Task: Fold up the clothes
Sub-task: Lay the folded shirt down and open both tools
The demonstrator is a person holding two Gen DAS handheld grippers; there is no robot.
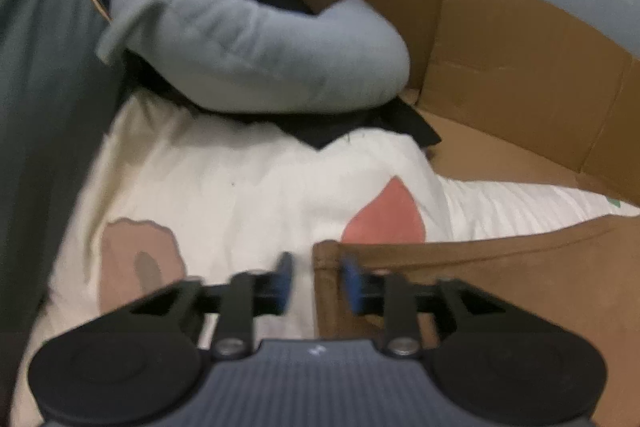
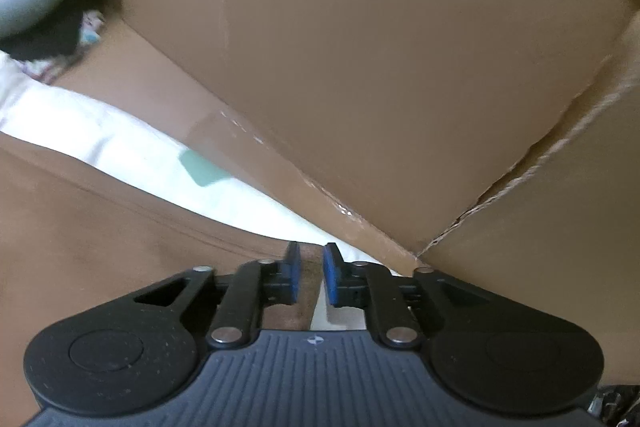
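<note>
Left wrist view shows the left gripper low over a white printed sheet, its jaws parted, with the corner of a brown garment lying in the gap between the blue pads; the right pad sits at the garment's edge, but blur hides whether it touches, and the pads do not look pressed together on the cloth. The brown garment spreads flat from that corner toward the right of the frame, over the sheet. Beyond it lies a rolled grey-blue cloth on top of dark clothing, next to a cardboard box wall, and a green fabric fills the left edge. Right wrist view has the right gripper also with jaws parted, a strip of brown garment running between the pads without being pinched. The sheet shows as a white band between the garment and the cardboard box, whose walls meet at a torn corner just ahead.
</note>
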